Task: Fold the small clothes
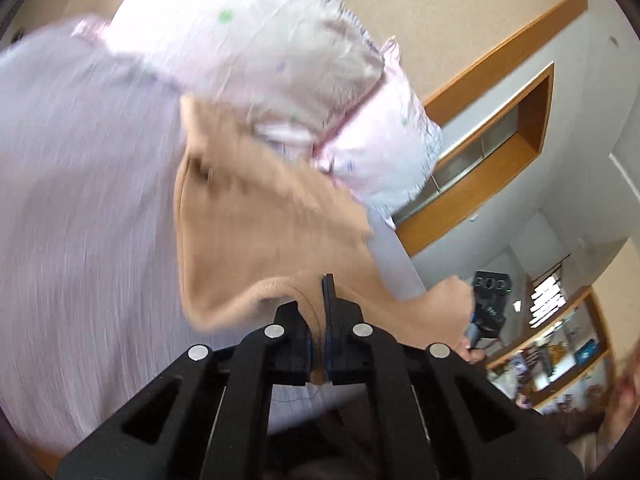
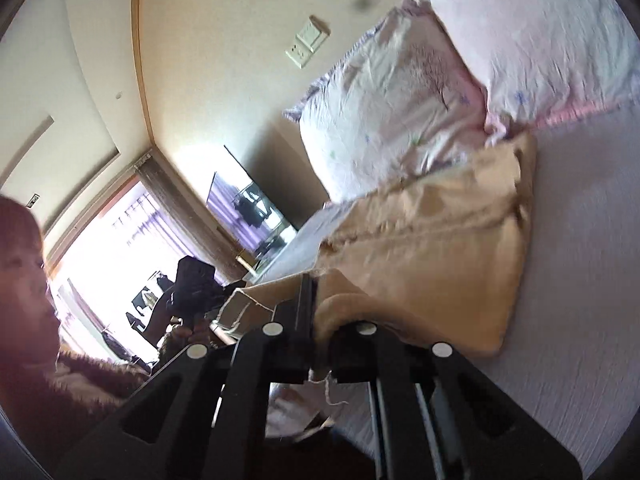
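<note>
A small tan garment [image 1: 260,216] hangs stretched between both grippers above a pale lilac bed sheet [image 1: 80,200]. My left gripper [image 1: 327,280] is shut on the garment's thick hem. In the right wrist view the same tan garment [image 2: 432,232] trails onto the bed sheet [image 2: 580,280]. My right gripper [image 2: 310,280] is shut on another edge of it, with a loose thread hanging below. The right gripper [image 1: 486,304] also shows in the left wrist view, at the garment's far corner. The left gripper [image 2: 196,284] shows in the right wrist view, held in a hand.
Two pink-and-white patterned pillows [image 1: 280,60] [image 2: 400,112] lie at the head of the bed beyond the garment. A person's face [image 2: 20,260] is at the left edge. A window [image 2: 120,240] and a television [image 2: 248,204] stand behind. Wooden shelves [image 1: 560,340] are at the right.
</note>
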`<state>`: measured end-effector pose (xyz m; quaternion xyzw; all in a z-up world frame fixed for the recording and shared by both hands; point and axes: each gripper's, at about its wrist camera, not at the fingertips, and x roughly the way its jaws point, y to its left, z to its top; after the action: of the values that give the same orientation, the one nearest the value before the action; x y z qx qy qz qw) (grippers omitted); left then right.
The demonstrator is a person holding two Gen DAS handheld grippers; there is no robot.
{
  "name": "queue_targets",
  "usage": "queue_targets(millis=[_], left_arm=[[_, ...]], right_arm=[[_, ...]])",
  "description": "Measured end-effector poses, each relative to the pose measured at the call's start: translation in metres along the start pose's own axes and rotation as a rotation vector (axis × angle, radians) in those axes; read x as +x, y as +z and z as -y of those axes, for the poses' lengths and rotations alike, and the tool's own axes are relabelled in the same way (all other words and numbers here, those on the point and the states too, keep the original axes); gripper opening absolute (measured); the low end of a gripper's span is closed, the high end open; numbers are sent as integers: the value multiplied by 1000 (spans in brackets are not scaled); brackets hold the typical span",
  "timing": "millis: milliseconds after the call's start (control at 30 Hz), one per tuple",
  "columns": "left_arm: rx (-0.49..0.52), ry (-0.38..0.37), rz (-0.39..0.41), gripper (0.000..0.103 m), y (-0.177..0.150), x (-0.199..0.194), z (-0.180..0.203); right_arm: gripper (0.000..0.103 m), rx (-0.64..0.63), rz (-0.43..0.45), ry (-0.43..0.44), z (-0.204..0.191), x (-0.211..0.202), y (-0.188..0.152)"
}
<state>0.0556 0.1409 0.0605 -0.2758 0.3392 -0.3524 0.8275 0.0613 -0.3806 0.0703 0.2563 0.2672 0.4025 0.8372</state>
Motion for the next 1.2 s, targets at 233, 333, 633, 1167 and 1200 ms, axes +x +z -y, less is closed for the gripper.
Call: queue_targets(millis=[233, 333, 633, 1167, 1200], left_arm=[[-61, 168, 47, 4, 147, 115, -51], [-185, 238, -19, 4, 165, 160, -99], [-447, 133, -21, 6, 165, 180, -145], [-306, 253, -90, 87, 91, 111, -93], [-292, 263, -81, 87, 88, 114, -88]], right_arm=[[7, 174, 156, -245, 96, 97, 124], [6, 349, 108, -382, 161, 138, 133], [67, 554, 77, -633, 212, 162, 126], [83, 323, 182, -358, 133, 116, 56], [83, 338, 177, -350, 135, 118, 58]])
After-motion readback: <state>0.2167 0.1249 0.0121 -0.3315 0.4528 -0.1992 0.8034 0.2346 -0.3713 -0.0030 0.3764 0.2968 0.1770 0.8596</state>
